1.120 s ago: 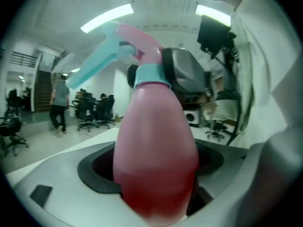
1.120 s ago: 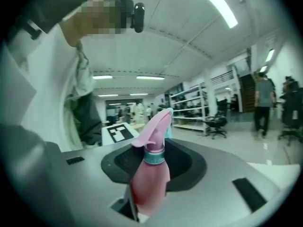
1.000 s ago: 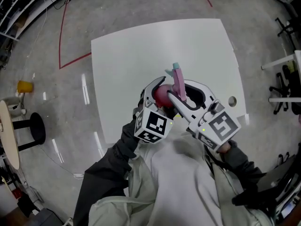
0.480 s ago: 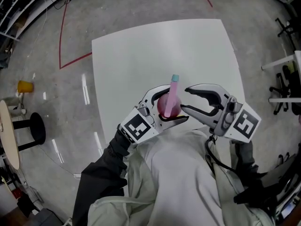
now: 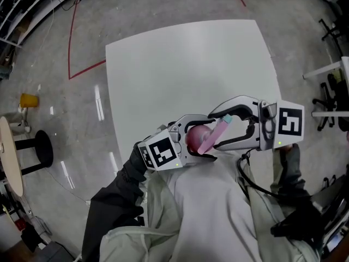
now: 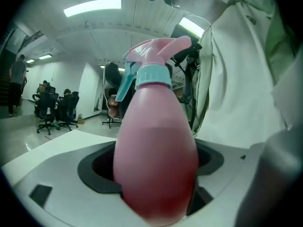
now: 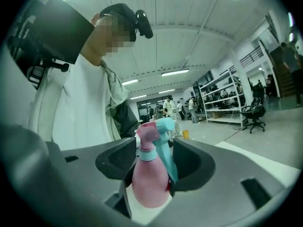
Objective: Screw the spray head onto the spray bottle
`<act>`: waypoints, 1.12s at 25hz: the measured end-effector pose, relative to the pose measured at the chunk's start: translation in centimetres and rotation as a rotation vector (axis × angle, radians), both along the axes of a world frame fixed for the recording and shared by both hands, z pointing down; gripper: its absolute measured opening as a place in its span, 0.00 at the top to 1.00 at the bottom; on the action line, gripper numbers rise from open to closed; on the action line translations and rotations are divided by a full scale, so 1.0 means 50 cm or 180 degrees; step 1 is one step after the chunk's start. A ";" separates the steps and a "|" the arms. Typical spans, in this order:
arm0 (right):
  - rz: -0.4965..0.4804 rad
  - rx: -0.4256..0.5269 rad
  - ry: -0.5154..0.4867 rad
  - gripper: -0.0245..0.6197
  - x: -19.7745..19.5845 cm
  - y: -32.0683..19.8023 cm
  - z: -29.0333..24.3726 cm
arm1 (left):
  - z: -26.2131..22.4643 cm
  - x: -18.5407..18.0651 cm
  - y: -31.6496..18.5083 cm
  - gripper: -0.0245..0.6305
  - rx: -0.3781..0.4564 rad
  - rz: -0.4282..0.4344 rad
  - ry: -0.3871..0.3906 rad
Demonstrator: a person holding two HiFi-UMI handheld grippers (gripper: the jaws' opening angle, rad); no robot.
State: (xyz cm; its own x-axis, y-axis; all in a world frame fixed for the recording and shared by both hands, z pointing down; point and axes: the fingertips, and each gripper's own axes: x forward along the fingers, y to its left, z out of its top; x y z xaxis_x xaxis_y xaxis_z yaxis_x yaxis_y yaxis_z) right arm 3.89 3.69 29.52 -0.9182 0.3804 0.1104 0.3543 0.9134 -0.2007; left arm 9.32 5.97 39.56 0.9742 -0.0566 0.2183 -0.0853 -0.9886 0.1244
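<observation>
The pink bottle (image 5: 195, 137) is close in front of the person's chest, at the near edge of the white table (image 5: 180, 64). It is tilted, so that its top leans toward the person's right. Whether it touches the tabletop cannot be told. The spray head (image 5: 219, 127) sits on the bottle's neck: a pink top, a teal collar and a teal trigger hanging down one side. The left gripper (image 5: 191, 142) has its jaws closed on the bottle's wide lower body, and in the left gripper view the body fills the gap between them. The right gripper (image 5: 211, 131) comes in from the right. Its jaws are drawn in round the bottle's upper part. In the right gripper view their tips press the pink shoulder on one side and the end of the trigger on the other, while the spray head stands in the hollow between the jaws. Each gripper's marker cube faces up toward the head view. A dark sleeve (image 5: 117, 192) leads back from the left gripper. Beyond the table, a red line (image 5: 71, 42) is marked on the grey floor, a small yellow thing (image 5: 28, 99) lies to the far left, and a black stool (image 5: 39, 149) stands near it.
</observation>
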 end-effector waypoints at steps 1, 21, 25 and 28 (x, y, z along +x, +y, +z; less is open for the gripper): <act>0.0029 0.0073 0.0013 0.60 -0.013 -0.002 0.002 | 0.000 -0.006 -0.006 0.30 -0.0009 -0.0037 0.0001; 0.1241 0.0905 0.0395 0.64 -0.059 -0.066 0.070 | 0.026 -0.096 -0.166 0.30 0.0114 -0.1466 0.0283; 0.1207 0.0397 0.0309 0.64 -0.064 -0.063 0.071 | 0.021 -0.085 -0.119 0.30 0.0053 -0.1040 0.0302; 0.1054 0.0325 0.0091 0.64 -0.099 -0.059 0.075 | 0.042 -0.100 -0.104 0.30 0.0116 -0.0905 0.0165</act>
